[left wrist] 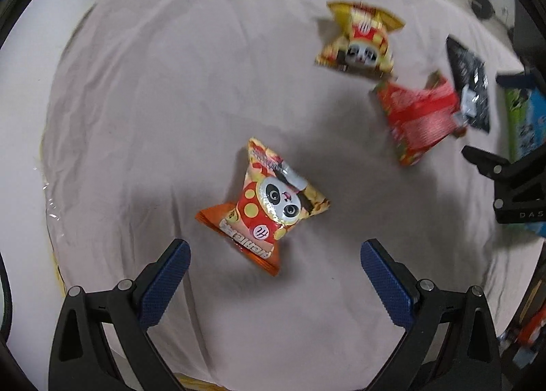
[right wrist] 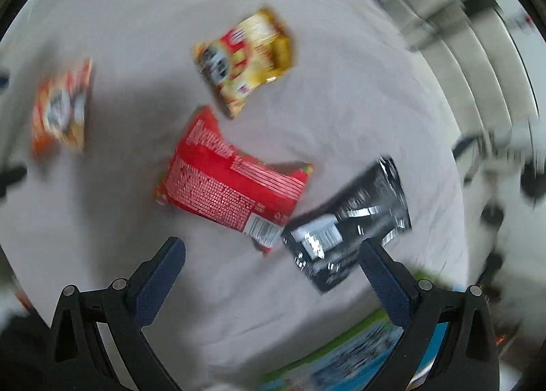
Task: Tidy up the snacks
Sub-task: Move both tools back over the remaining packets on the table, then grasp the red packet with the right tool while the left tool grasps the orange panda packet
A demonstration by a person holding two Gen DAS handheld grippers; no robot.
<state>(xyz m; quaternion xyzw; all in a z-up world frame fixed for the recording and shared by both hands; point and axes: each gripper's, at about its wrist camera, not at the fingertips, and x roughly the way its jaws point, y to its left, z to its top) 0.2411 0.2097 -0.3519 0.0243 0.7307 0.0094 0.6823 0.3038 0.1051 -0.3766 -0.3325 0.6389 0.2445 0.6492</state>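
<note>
Four snack packets lay flat on a cloth-covered table (left wrist: 170,83).

- Panda packet (left wrist: 266,206): alone near the middle in the left wrist view, just ahead of the left gripper (left wrist: 274,271), well apart from the rest.
- Second panda packet (left wrist: 358,39): farther back and to the right.
- Printed packet (left wrist: 419,117): right of centre, just before the second panda packet.
- Foil packet (left wrist: 469,83): at the right, its corner touching the printed packet.
- Box (right wrist: 358,353): at the table's near right edge, behind the right gripper (right wrist: 273,275).
</note>
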